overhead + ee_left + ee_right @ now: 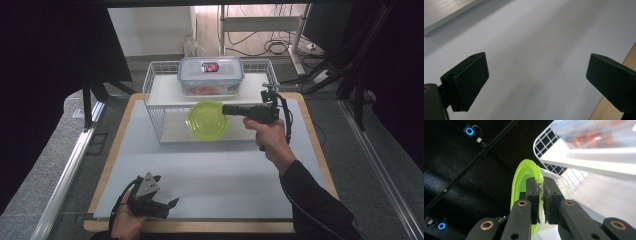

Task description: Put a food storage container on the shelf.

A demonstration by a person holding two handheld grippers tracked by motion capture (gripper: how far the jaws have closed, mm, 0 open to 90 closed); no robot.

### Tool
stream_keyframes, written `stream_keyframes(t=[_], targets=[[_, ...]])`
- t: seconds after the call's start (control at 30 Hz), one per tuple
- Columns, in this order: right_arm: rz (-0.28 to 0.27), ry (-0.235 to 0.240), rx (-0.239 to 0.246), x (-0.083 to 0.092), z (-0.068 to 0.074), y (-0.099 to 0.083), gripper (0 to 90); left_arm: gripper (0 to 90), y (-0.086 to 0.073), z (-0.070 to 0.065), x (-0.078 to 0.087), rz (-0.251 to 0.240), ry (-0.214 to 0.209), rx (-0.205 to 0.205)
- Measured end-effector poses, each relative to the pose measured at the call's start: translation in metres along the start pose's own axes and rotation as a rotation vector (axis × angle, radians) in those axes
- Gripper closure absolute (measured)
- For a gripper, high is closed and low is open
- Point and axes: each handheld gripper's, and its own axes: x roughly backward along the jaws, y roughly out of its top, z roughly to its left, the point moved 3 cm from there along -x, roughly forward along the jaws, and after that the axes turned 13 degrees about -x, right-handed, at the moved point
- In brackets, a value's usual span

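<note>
A round clear tub with a lime-green lid (207,120) hangs in front of the lower shelf of a white wire rack (160,85), tipped on its side. My right gripper (225,109) is shut on its rim from the right. In the right gripper view the pads pinch the rim between them (541,187), with the green lid (520,177) to their left and the clear tub wall (560,185) to their right. My left gripper (170,207) rests near the table's front left corner, open. Nothing lies between its jaws (537,75) over the pale mat.
A rectangular clear box with a blue-rimmed lid (211,75) stands on the rack's top shelf (584,157). A pale grey mat (210,170) covers the wooden board (629,57). Dark frames and cables surround the table.
</note>
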Motion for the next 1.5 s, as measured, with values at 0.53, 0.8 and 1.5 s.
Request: stream_keyframes(t=[0.53,0.8,1.5], targets=[[-0.074,0.029,-0.031,0.010,0.030,0.042,84.5,4.2,0.000,0.000,0.000,-0.001,0.000,0.001],[-0.137,-0.011,-0.010,0.014,0.043,0.074,84.5,4.2,0.000,0.000,0.001,-0.004,-0.003,0.004],[-0.239,-0.144,-0.062,-0.015,0.024,0.139,84.4,4.2,0.000,0.000,0.001,-0.013,-0.019,0.004]])
